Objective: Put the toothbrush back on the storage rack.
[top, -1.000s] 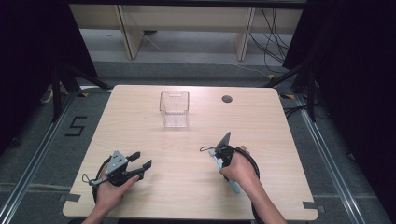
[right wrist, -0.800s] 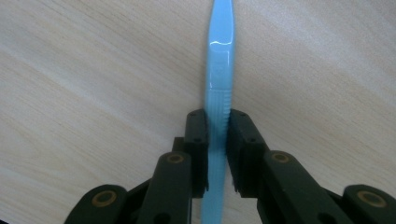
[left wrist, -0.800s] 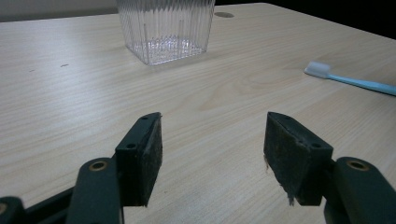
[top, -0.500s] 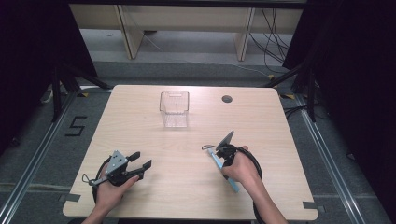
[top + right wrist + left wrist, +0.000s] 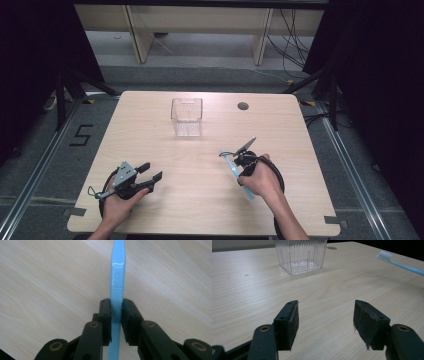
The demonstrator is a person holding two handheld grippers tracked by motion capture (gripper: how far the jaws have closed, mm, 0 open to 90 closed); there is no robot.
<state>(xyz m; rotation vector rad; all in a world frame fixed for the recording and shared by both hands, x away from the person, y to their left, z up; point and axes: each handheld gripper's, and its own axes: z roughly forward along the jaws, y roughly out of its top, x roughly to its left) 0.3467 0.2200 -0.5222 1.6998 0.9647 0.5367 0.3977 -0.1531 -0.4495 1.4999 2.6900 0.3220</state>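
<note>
A clear ribbed cup [image 5: 186, 117] [image 5: 300, 255] stands upright at the middle back of the wooden table [image 5: 300, 135]. My right gripper [image 5: 235, 169] [image 5: 116, 315], at the front right, is shut on the handle of a blue toothbrush [image 5: 248, 190] [image 5: 117, 272]. The brush's white head [image 5: 384, 255] points toward the cup, above the tabletop. My left gripper [image 5: 150, 171] [image 5: 325, 320] rests at the front left, open, with nothing between its jaws, aimed at the cup.
A small round hole [image 5: 243, 106] sits in the table near its back right. Bare wood lies between the cup and both grippers. Beyond the table's far edge are a floor, frame legs and cables.
The right hand has shifted slightly with the toothbrush still clamped. The left gripper has not moved.
</note>
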